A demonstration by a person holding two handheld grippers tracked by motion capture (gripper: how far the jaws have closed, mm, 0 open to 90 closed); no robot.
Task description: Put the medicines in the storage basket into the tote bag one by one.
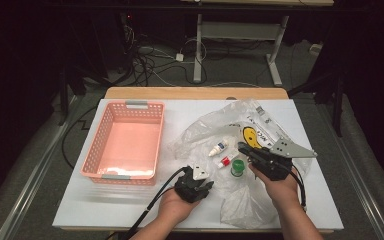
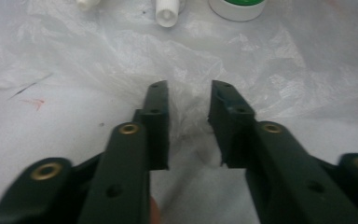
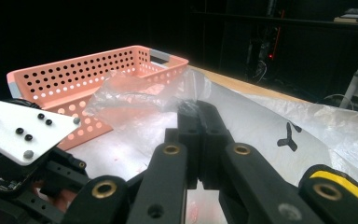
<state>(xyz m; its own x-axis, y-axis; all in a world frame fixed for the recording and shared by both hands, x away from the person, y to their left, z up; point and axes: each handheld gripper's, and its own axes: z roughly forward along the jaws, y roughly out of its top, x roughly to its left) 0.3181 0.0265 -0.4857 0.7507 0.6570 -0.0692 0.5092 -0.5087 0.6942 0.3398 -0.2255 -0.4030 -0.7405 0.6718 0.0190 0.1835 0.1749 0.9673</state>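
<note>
While both hands are working at the white table (image 1: 130,210), the scene is reading like this:

Bag: a clear plastic bag (image 1: 220,131) is lying crumpled across the middle and right of the table, with a yellow smiley print facing up near the right gripper.

Right gripper: the right gripper (image 1: 243,147) is sitting over the bag's middle, and in the right gripper view its jaws are pressing together on a raised fold of the film (image 3: 135,95), lifting it off the table.

Left gripper: the left gripper (image 1: 196,169) is resting low at the bag's near-left edge; in the left gripper view its jaws are standing apart (image 2: 189,100) with wrinkled film lying between and under them, and I cannot tell whether they are touching it.

Small items: a white bottle with a blue band (image 1: 218,148), a white tube with a red band (image 1: 225,161) and a green-capped round jar (image 1: 238,167) are lying close together under the bag film, between the two grippers.

Basket: a pink perforated basket (image 1: 97,140) is standing on the left of the table, well apart from the bag's contents, with nothing showing inside it.

Hands: each bare hand is wrapping round its gripper body from the near edge, a black cable trailing off the left one.
</note>
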